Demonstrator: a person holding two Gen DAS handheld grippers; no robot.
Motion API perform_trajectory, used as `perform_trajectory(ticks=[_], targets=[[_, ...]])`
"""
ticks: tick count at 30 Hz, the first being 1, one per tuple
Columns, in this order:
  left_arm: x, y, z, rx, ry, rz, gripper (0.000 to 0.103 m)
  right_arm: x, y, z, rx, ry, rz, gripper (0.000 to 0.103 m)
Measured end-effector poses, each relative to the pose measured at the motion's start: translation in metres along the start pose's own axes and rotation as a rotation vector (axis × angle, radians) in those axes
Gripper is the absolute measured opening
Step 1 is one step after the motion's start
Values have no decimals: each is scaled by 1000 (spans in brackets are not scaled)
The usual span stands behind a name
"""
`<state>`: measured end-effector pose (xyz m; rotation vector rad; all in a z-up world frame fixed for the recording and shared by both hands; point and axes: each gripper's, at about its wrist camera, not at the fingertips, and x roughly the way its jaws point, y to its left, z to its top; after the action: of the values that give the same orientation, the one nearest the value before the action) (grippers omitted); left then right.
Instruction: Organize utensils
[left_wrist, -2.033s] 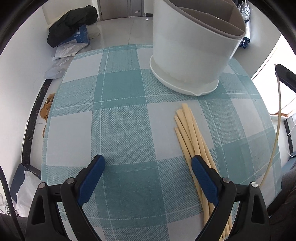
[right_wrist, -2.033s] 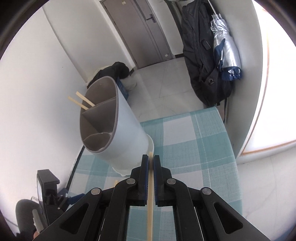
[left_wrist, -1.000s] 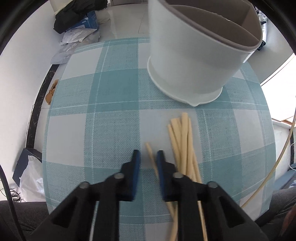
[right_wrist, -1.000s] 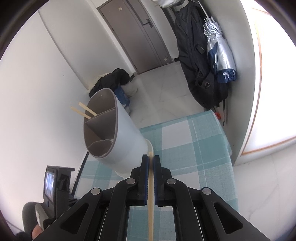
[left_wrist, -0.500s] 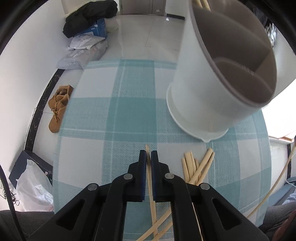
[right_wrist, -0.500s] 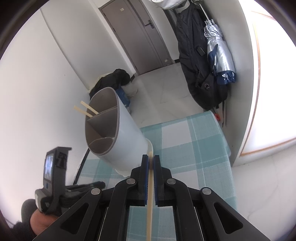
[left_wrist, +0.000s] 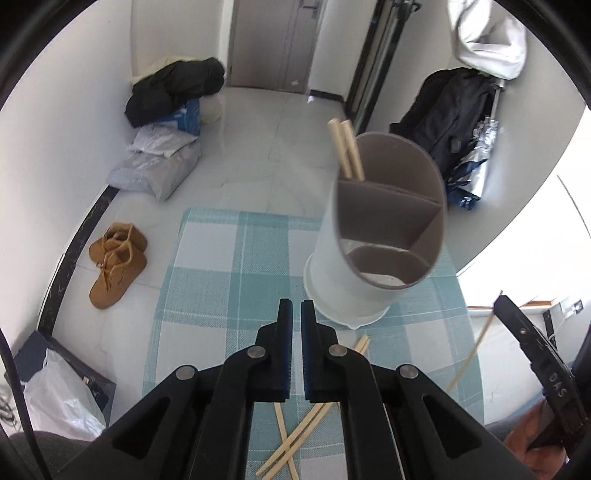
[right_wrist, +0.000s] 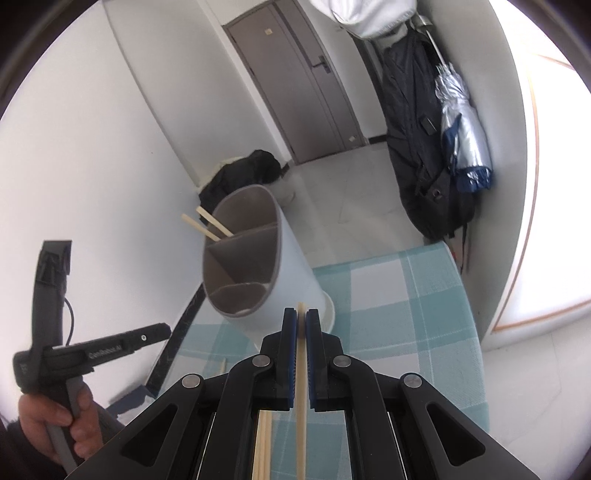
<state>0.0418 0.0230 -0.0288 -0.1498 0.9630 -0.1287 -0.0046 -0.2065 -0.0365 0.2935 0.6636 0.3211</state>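
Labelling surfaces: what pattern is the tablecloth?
Teal-and-white plaid on the tablecloth; clearest in the left wrist view.

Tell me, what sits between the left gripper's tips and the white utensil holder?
Only bare checked tablecloth, seen in the left wrist view; loose chopsticks lie nearer the camera.

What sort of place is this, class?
Probably a home entryway: a grey door, coats hanging with a folded umbrella, boots on the tiled floor, and a checked table holding chopsticks.

Brown boots (left_wrist: 116, 264) on the floor beside a checked tablecloth (left_wrist: 221, 273).
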Motion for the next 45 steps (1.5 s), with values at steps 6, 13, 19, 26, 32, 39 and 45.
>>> perform_trajectory(ticks=[6,13,19,26,32,39,45], targets=[[30,23,-3,-52,117,-1,3,-2,12,-1,-23,-18,10,4],[90,30,-26,-36,282,-1,46,2,15,-1,-29,-11,11,4],[116,30,-30,26,331,95,46,7,9,0,-16,-1,10,4],[119,22,-24,80,340,153,42,10,4,-1,-7,7,-1,4],[120,20,-20,25,387,144,2,10,-3,0,17,13,-6,4],[102,20,-20,-34,302,112,1,7,-1,0,13,0,-13,4],[55,26,-16,-36,149,67,1,3,8,-3,-13,-12,-4,4]])
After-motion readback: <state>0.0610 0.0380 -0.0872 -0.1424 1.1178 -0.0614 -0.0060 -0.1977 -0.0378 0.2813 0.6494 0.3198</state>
